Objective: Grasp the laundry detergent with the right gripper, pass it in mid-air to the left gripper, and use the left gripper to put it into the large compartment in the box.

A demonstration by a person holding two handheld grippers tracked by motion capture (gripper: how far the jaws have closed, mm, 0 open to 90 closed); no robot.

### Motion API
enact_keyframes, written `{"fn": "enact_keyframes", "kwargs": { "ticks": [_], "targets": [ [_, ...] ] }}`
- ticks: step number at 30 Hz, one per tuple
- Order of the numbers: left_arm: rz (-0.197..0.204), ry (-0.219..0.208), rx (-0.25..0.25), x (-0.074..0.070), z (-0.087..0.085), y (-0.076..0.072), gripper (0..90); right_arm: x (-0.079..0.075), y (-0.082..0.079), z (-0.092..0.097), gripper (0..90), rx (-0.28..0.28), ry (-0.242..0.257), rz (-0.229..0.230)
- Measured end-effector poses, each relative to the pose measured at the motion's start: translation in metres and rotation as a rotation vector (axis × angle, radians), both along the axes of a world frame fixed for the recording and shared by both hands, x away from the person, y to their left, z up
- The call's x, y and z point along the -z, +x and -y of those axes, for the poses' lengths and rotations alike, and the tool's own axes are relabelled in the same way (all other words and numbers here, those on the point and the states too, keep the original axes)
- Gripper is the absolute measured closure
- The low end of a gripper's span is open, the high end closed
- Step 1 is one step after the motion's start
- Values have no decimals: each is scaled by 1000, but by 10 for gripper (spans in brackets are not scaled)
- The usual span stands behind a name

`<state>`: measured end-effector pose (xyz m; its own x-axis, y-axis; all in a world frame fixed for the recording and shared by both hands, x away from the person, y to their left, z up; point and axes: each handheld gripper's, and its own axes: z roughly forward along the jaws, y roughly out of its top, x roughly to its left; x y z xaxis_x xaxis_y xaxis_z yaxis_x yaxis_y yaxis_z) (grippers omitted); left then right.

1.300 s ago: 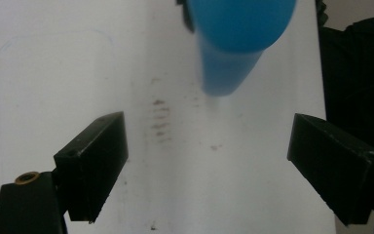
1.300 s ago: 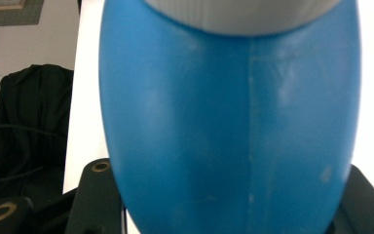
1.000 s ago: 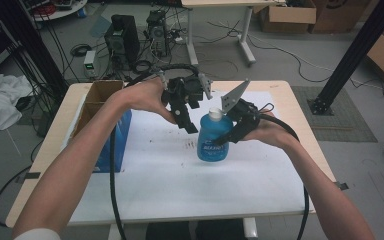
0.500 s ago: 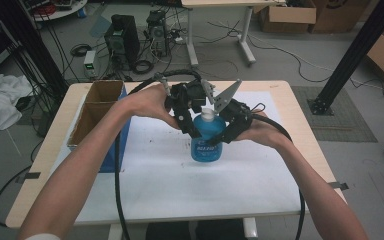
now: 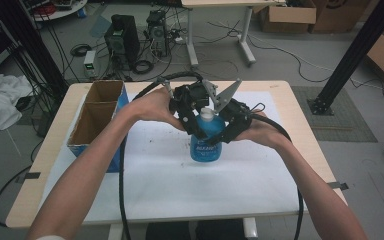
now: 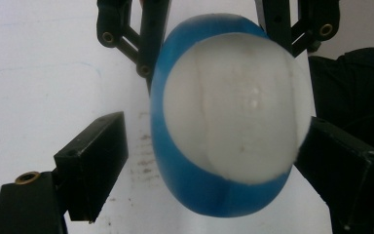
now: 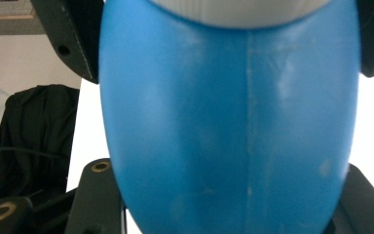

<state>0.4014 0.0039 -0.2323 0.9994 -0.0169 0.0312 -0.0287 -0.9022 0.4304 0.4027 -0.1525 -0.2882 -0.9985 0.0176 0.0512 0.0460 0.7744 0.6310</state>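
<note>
A: Bottle (image 5: pixel 206 137) position?
B: Upright on the white table sheet (image 5: pixel 180 180), middle. Right gripper (image 5: pixel 226 131) clamps its blue body.
A: Left gripper (image 5: pixel 196 125)?
B: Jaws spread either side of its white cap (image 6: pixel 233 105), not pressing. Cardboard box (image 5: pixel 96 117) sits well left.

Wooden table (image 5: pixel 300 115) is covered by white sheet (image 5: pixel 180 185); blue bottle (image 5: pixel 206 142) stood mid-sheet, cardboard box (image 5: pixel 97 117) left of it.

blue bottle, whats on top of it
A white cap tops the blue bottle. The left gripper straddles the cap; the right gripper grips the body. Both cover the cap's sides in the high view.
</note>
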Motion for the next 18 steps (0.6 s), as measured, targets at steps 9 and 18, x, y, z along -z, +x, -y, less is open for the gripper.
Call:
{"fn": "enact_keyframes", "kwargs": {
  "ticks": [9, 18],
  "targets": [
    [-29, -37, -10, 1, 3, 0, 158, 0, 0, 0, 447, 4, -1, 0],
    [-54, -64, -32, 4, 4, 3, 166, 1, 1, 0, 447, 11, 8, -2]
  ]
}}
